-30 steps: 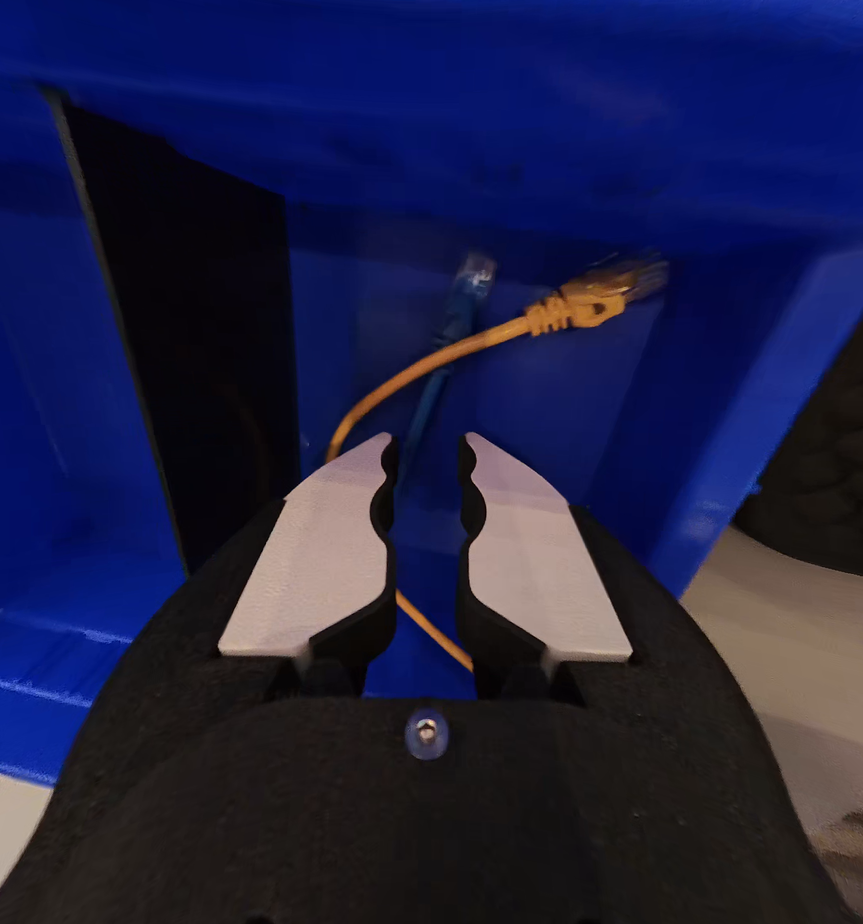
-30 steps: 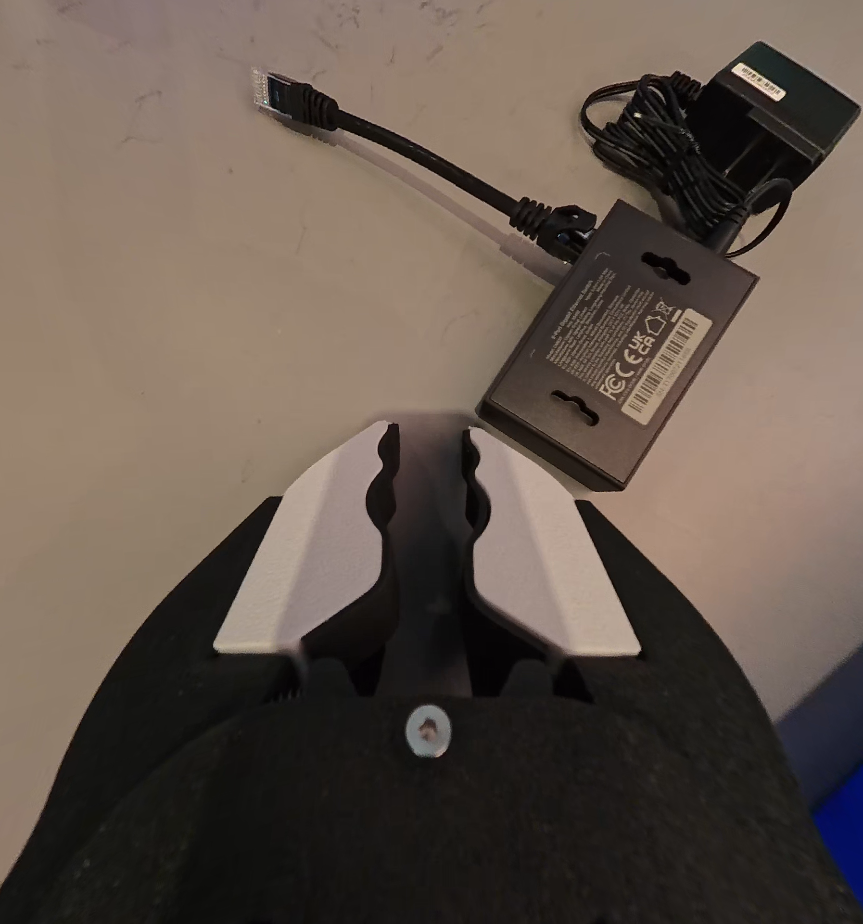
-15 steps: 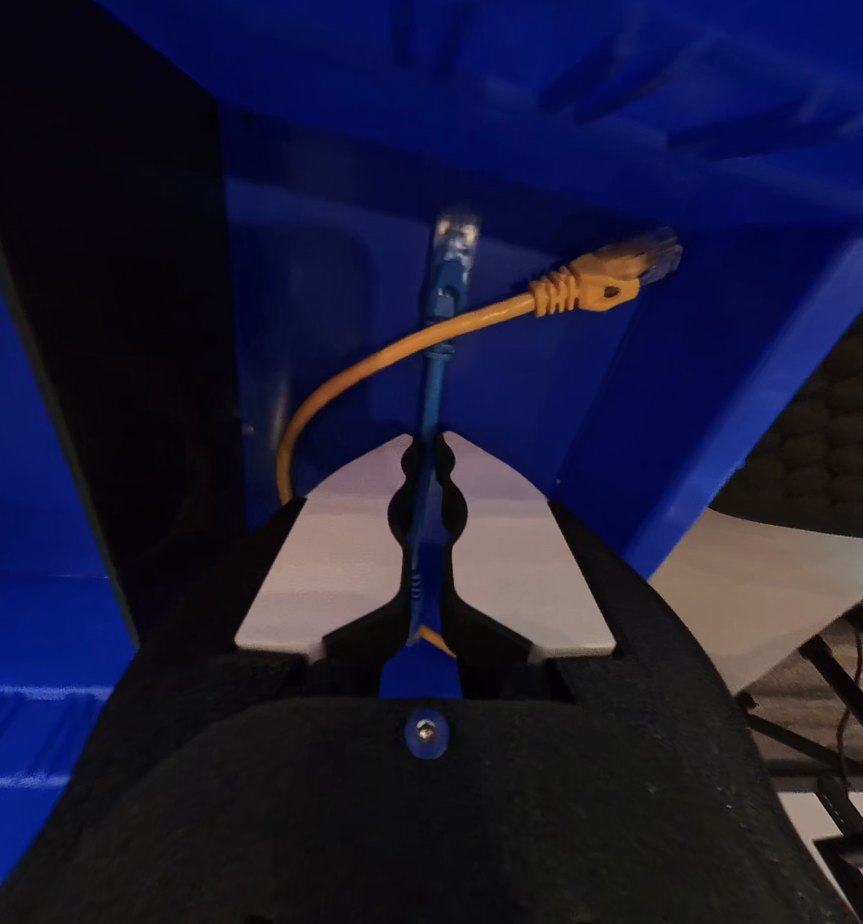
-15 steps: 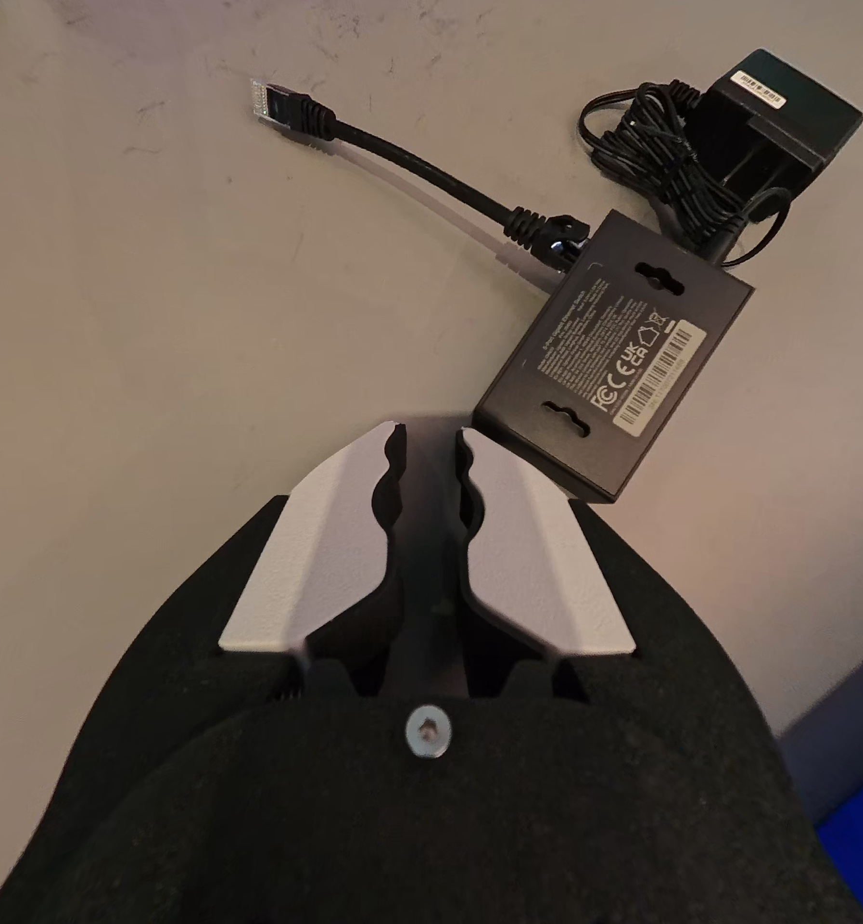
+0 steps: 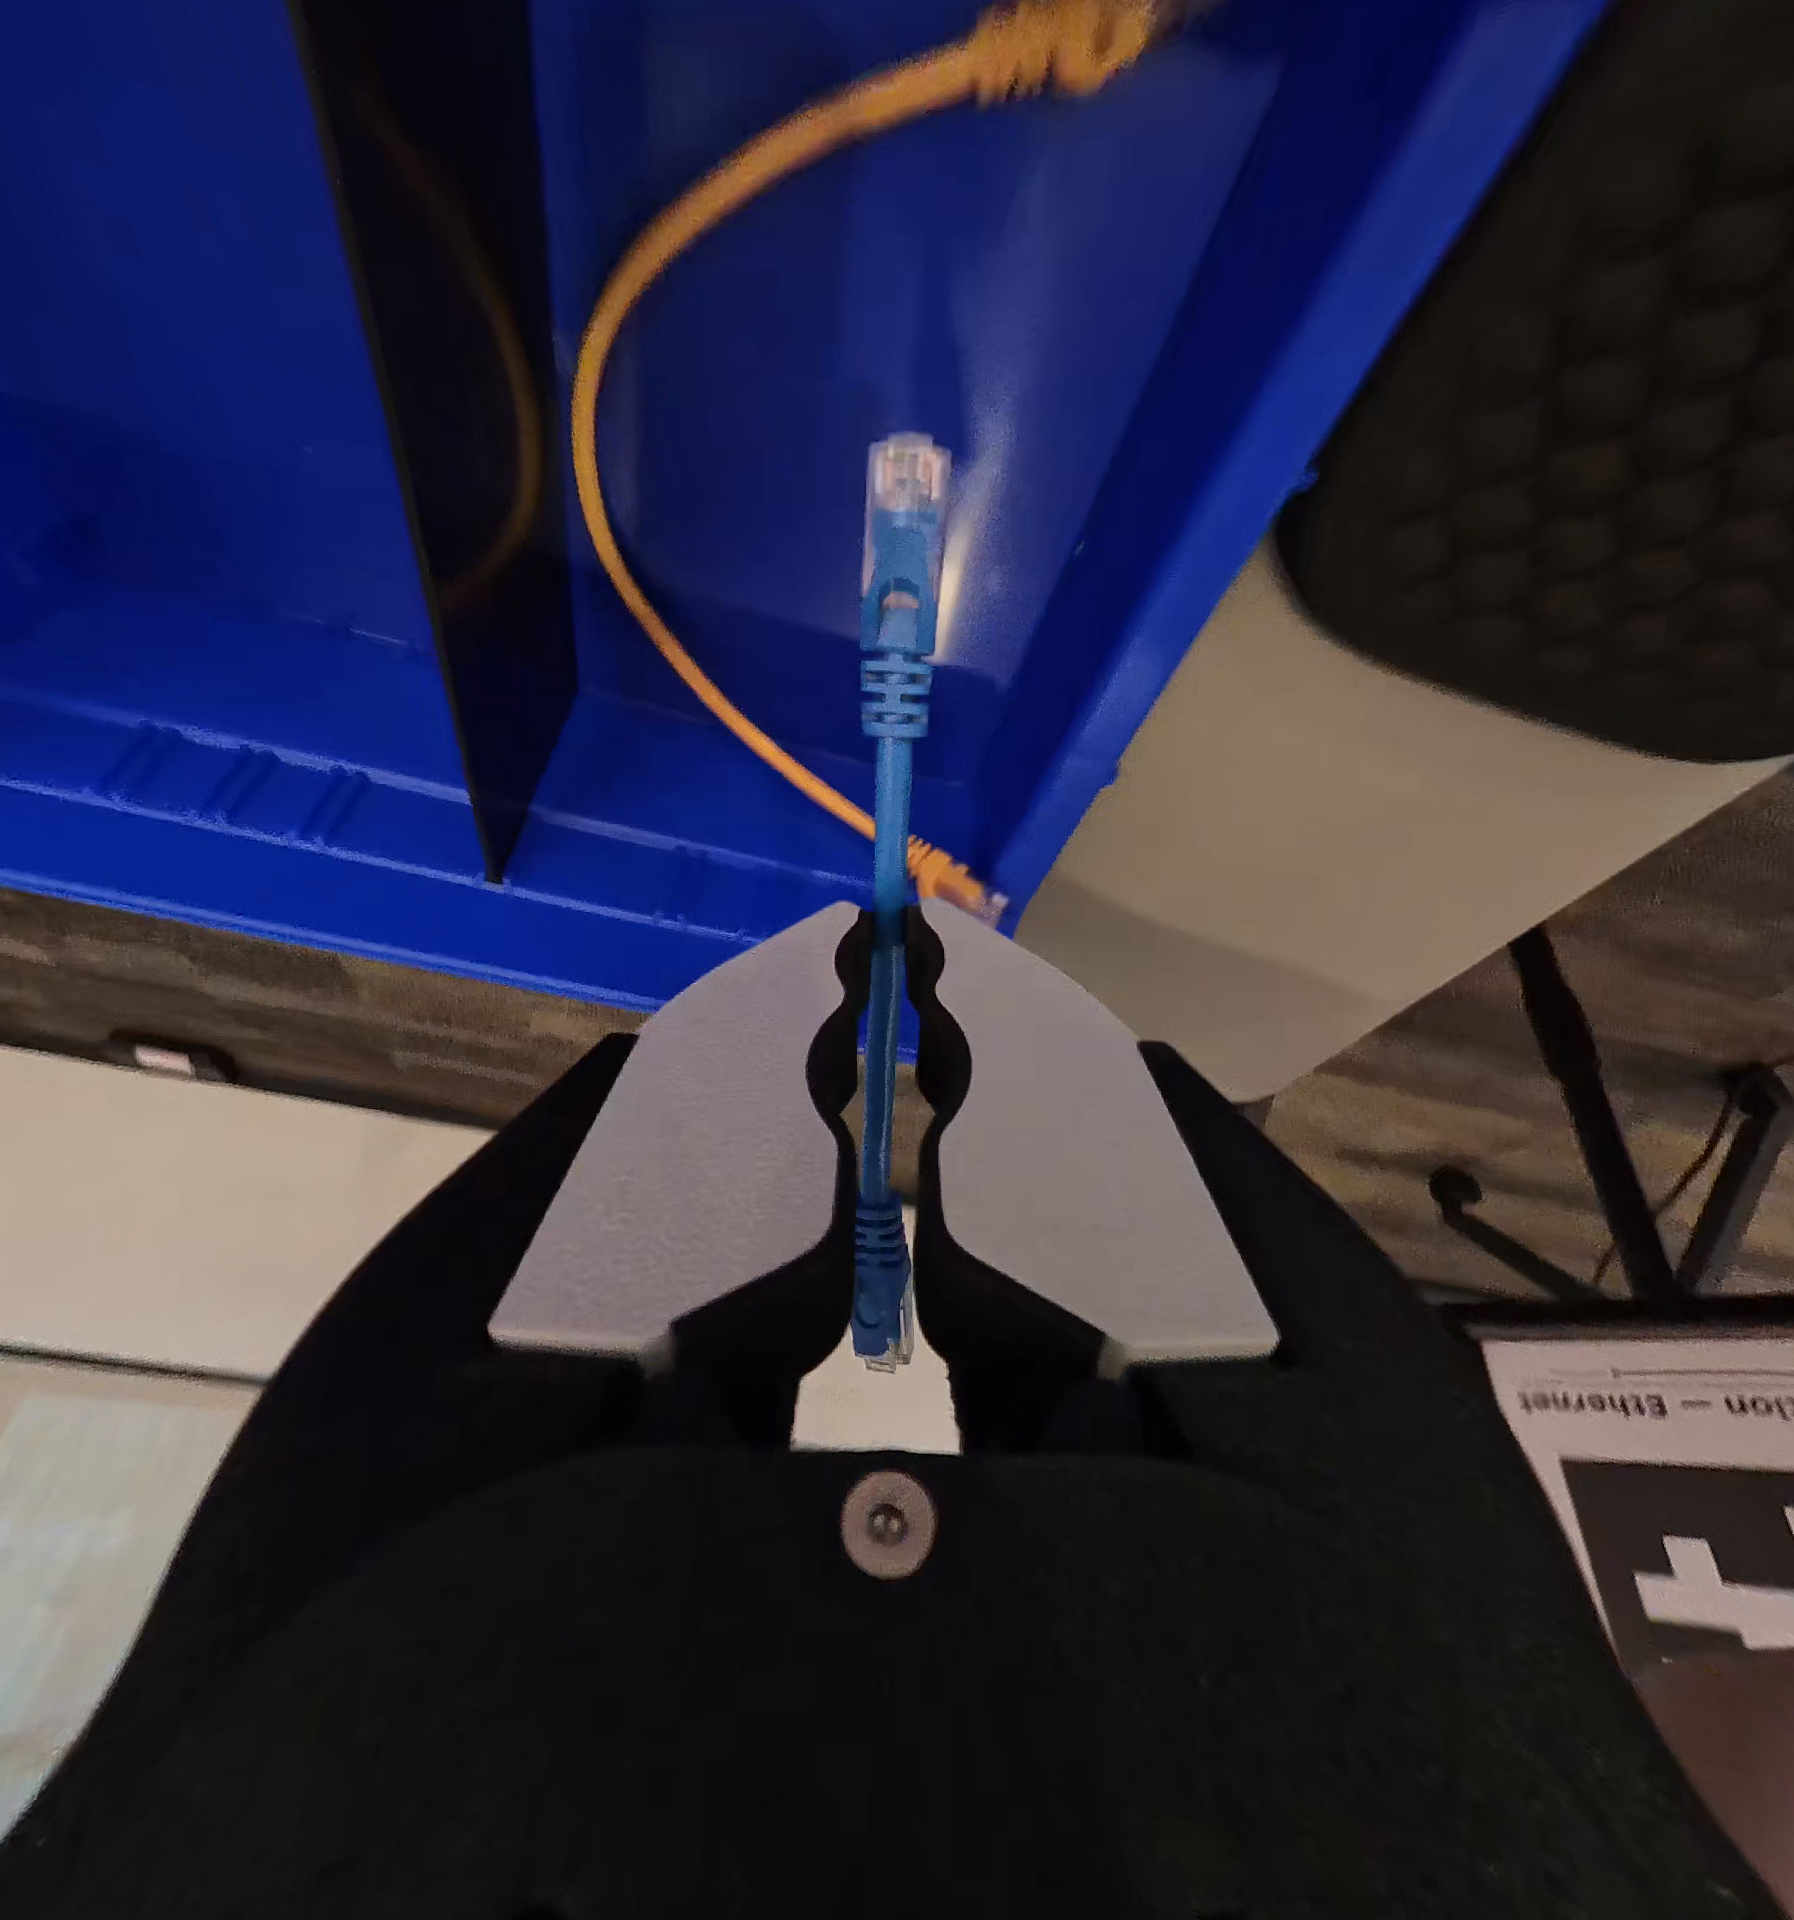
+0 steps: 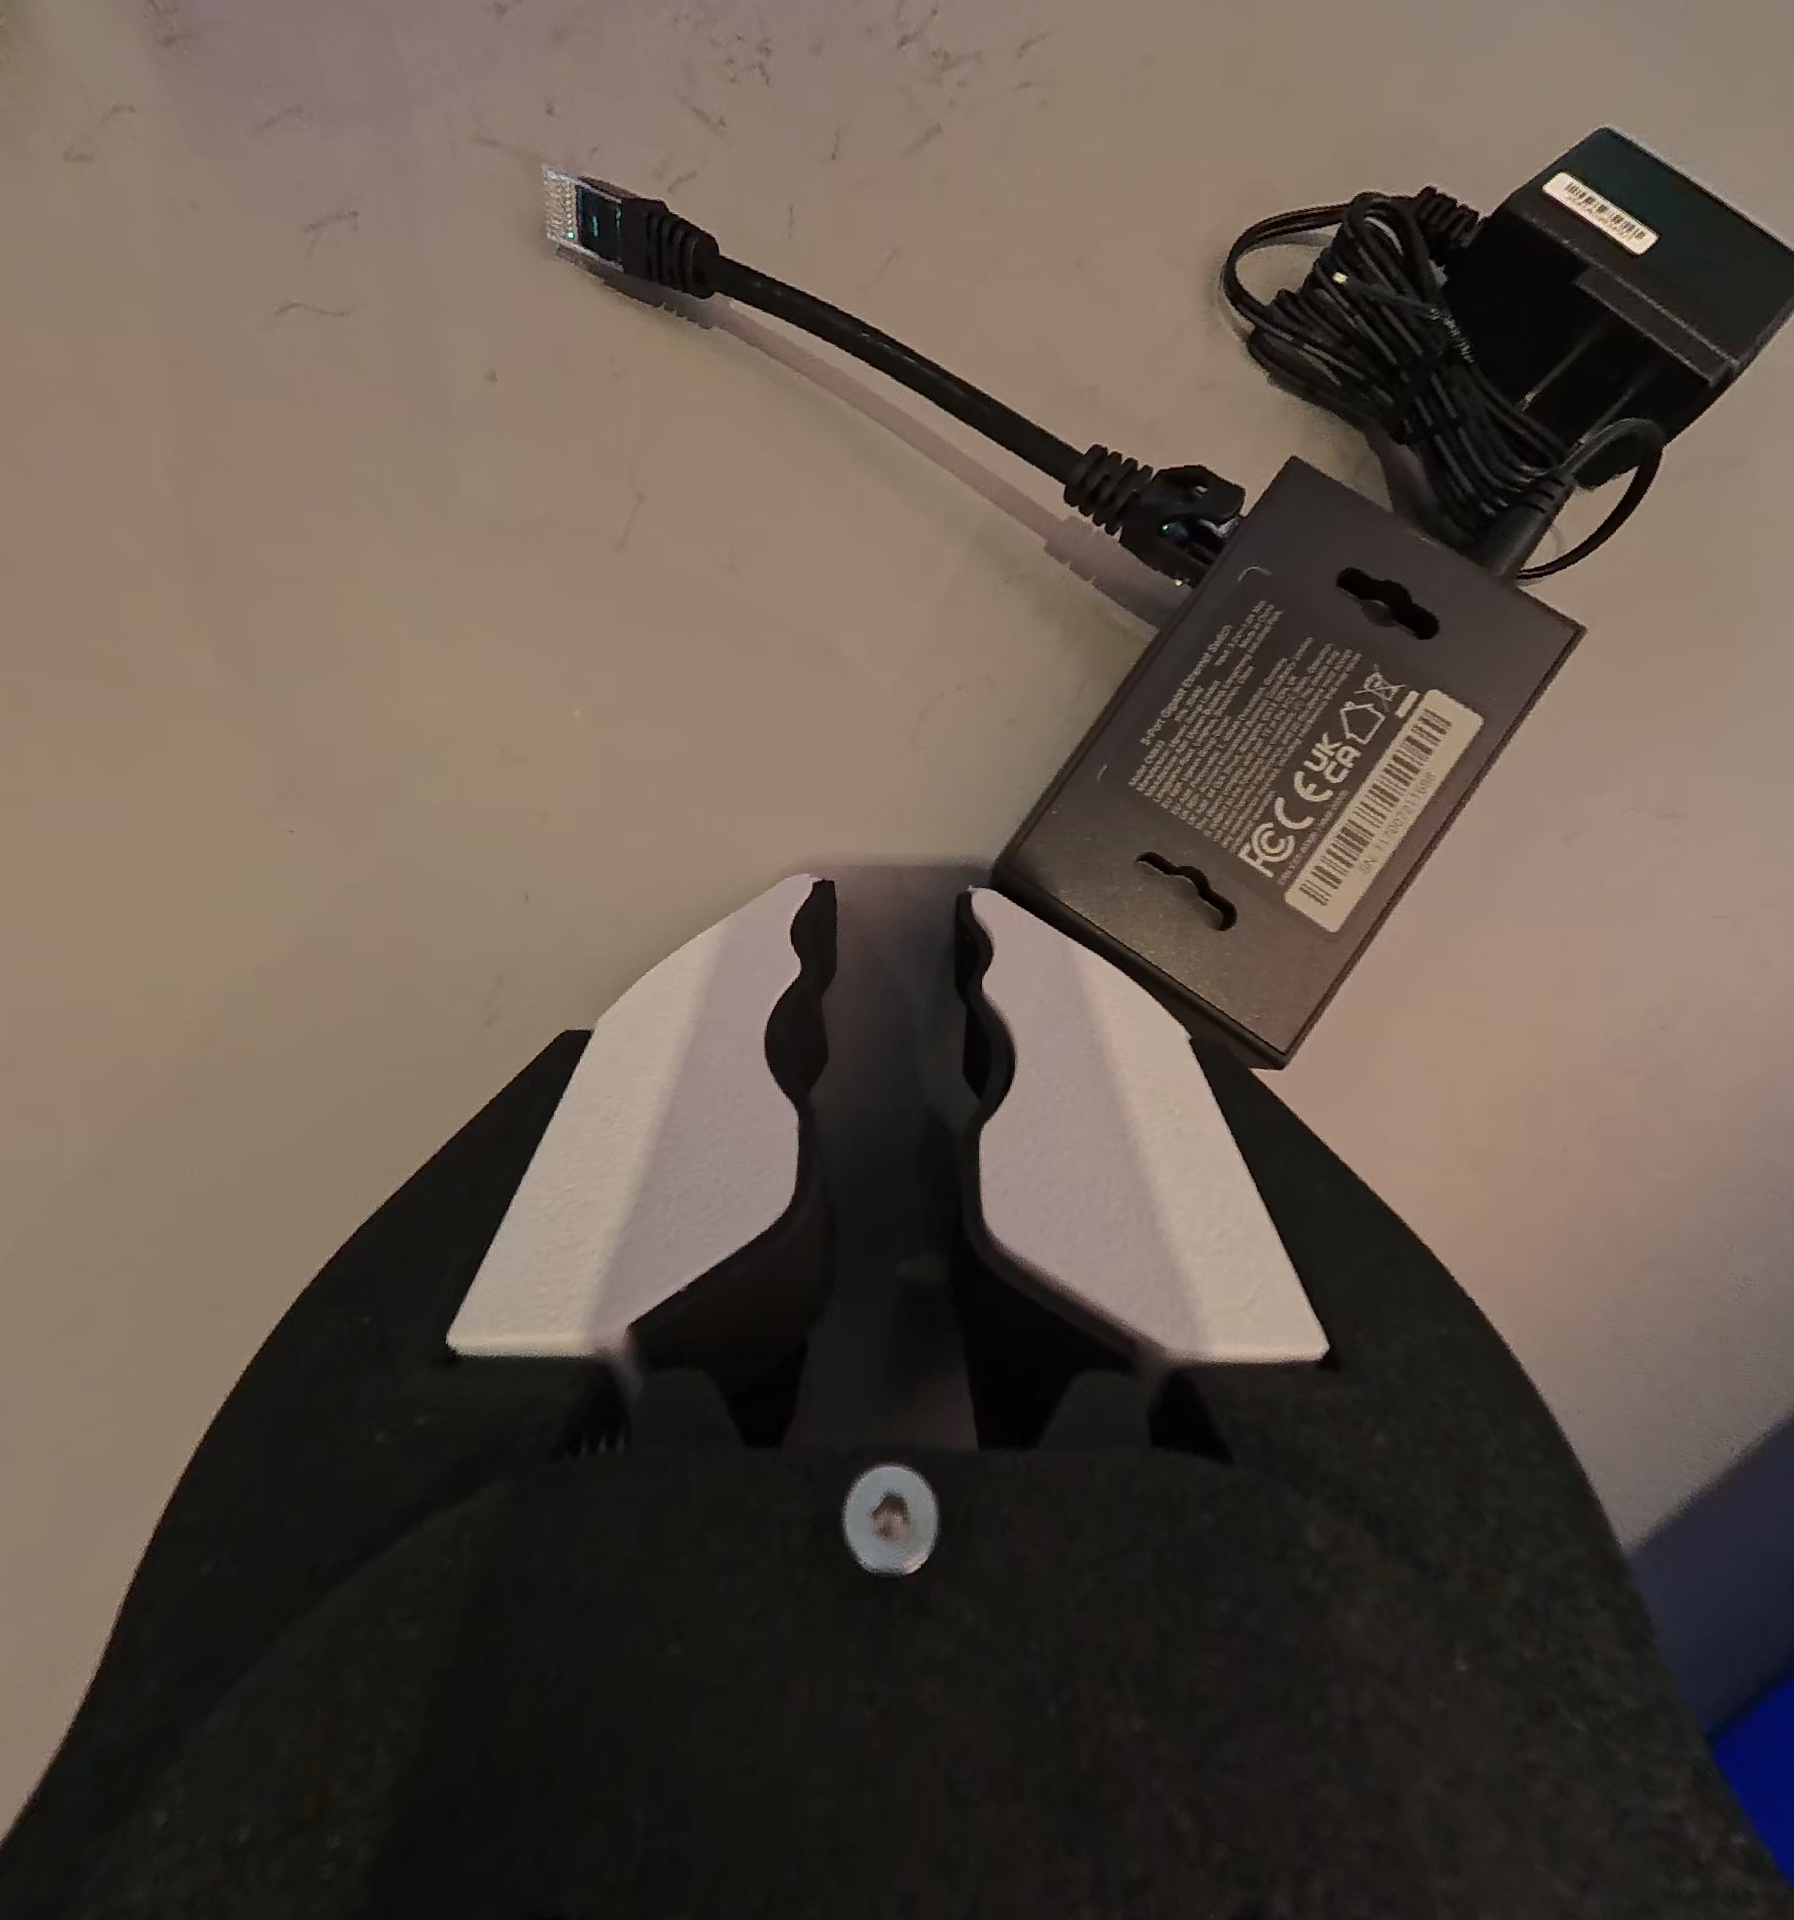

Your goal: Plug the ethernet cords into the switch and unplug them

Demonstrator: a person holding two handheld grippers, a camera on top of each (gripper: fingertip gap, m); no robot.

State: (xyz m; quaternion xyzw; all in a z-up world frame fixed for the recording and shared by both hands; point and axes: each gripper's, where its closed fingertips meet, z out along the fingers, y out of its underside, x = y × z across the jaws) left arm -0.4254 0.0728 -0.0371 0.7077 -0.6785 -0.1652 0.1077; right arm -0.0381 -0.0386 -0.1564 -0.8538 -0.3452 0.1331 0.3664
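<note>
Blue cord [image 5: 891, 852] clamped in left gripper [image 5: 888, 914]

Left gripper [image 5: 888, 914] and right gripper [image 6: 893, 894] alike, black felt-textured bodies, pale grey wedge-shaped fingers [image 6: 685, 1122], wavy black rubber pads along inner edges, one silver screw [image 6: 890, 1522] centred behind each pair

Office or lab workspace; pale scuffed tabletop [image 6: 353, 623]; grey patterned carpet [image 5: 249, 987] below; blue plastic bin [image 5: 197, 520] with black divider [image 5: 436, 416]; black mesh chair [image 5: 1599, 364]; printed sheet [image 5: 1703, 1507]; network switch [image 6: 1298, 748] and power adapter [image 6: 1651, 270] on table.
</note>
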